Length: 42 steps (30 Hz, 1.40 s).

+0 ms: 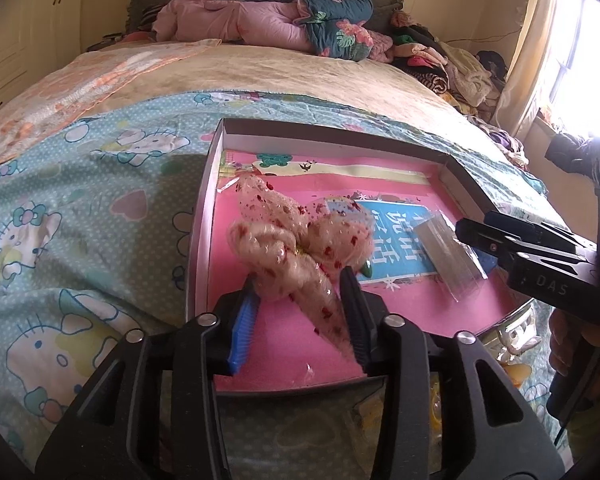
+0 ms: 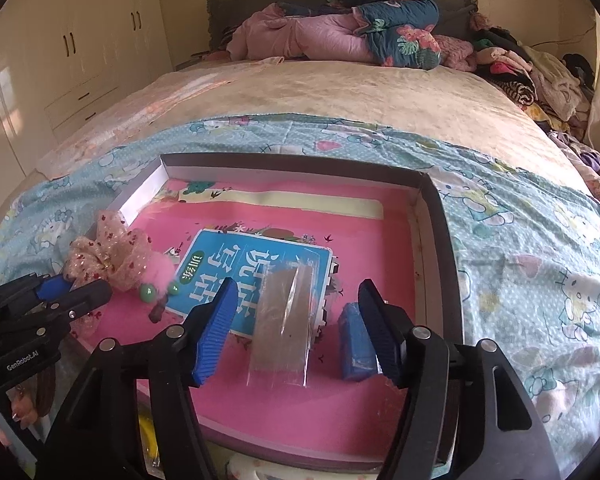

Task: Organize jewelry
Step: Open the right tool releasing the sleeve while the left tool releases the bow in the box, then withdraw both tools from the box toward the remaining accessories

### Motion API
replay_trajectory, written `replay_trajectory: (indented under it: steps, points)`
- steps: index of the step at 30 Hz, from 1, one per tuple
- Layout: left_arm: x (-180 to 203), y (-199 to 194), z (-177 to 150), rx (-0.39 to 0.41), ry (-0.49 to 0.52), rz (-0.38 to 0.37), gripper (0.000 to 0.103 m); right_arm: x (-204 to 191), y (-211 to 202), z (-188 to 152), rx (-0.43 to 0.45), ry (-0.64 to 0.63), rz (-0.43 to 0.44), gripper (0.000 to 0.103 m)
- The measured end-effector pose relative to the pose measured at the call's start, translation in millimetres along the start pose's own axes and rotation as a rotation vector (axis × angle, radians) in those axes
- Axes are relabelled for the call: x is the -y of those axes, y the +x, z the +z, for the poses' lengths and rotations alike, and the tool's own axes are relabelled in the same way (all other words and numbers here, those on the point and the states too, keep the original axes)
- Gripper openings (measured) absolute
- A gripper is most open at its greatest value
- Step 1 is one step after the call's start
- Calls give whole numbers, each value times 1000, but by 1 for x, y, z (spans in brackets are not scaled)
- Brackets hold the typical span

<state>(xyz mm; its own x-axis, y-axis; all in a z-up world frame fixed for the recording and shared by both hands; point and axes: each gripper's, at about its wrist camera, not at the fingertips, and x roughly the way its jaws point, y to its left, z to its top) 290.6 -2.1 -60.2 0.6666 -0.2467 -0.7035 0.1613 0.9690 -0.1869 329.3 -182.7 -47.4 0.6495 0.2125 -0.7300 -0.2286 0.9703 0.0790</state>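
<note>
Jaws of the left gripper (image 1: pixel 300 312) stand part open around the tail of a bagged pink hair bow (image 1: pixel 300 240), neither pad visibly pressing it, and the bow lies at the left of a shallow box (image 1: pixel 320 126) on a pink book. Right gripper (image 2: pixel 296 328) is open wider over a clear sleeve (image 2: pixel 286 320) lying on that book, holding nothing, with a small blue block (image 2: pixel 354 344) beside its right finger. Box sits on a cartoon-print sheet (image 2: pixel 520 280) on the bed.

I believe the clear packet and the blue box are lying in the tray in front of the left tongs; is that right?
Not quite: the clear packet and the blue box lie in the tray in front of the right tongs, not the left, as the right wrist view shows.
</note>
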Motion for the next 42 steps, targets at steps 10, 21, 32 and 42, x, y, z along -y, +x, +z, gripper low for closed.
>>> replay_trajectory:
  steps: [10,21,32,42]
  points:
    - [4,-18,-3,36,-6,-4,64,9,-32,-15,51,5,-17,72]
    - [12,-48,-11,87,-16,-12,80,14,-66,-36,90,24,-6,76]
    - [23,-69,-26,118,-10,-30,90,11,-96,-63,109,9,-3,76]
    - [28,-87,-40,152,-9,-34,91,7,-115,-87,109,-18,-2,76]
